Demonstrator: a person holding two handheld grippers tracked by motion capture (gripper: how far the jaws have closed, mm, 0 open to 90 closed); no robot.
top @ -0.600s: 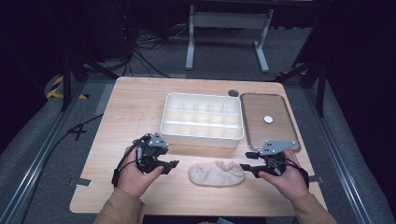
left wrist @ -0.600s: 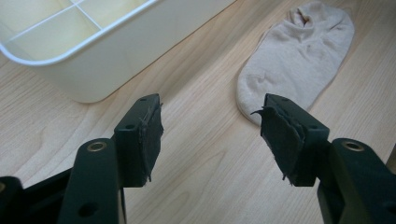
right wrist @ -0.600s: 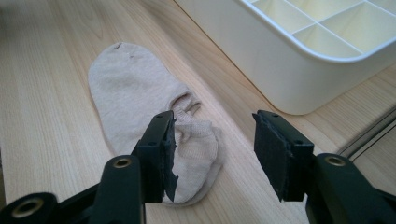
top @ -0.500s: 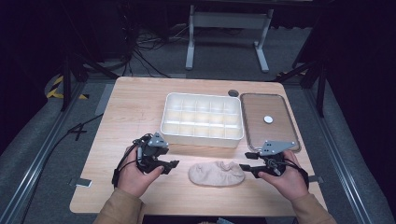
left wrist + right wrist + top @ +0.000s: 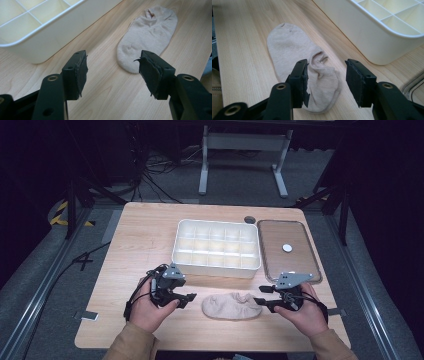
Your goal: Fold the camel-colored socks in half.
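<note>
Early stage, nothing yet grasped. Nearest, left gripper (image 5: 186, 299) and right gripper (image 5: 261, 296) held low at either end of a beige sock (image 5: 232, 304); fingers (image 5: 77, 70) of the left spread wide and empty, short of the toe end; fingers (image 5: 300, 77) of the right apart over the cuff end, the sock beneath and between them, pads not pressing. Sock flat and unfolded on the worktop (image 5: 140, 245), near its front edge, just in front of the white compartment tray (image 5: 218, 266) and apart from it. Judged still to do: closing on both ends, lifting, probably folding and stowing. Tray cells empty. Right of the tray, a clear lid (image 5: 289, 270) with a white knob, lying flat. Beyond, a grey frame (image 5: 242, 142) on the floor. No obstruction between grippers and sock; tray wall close behind
</note>
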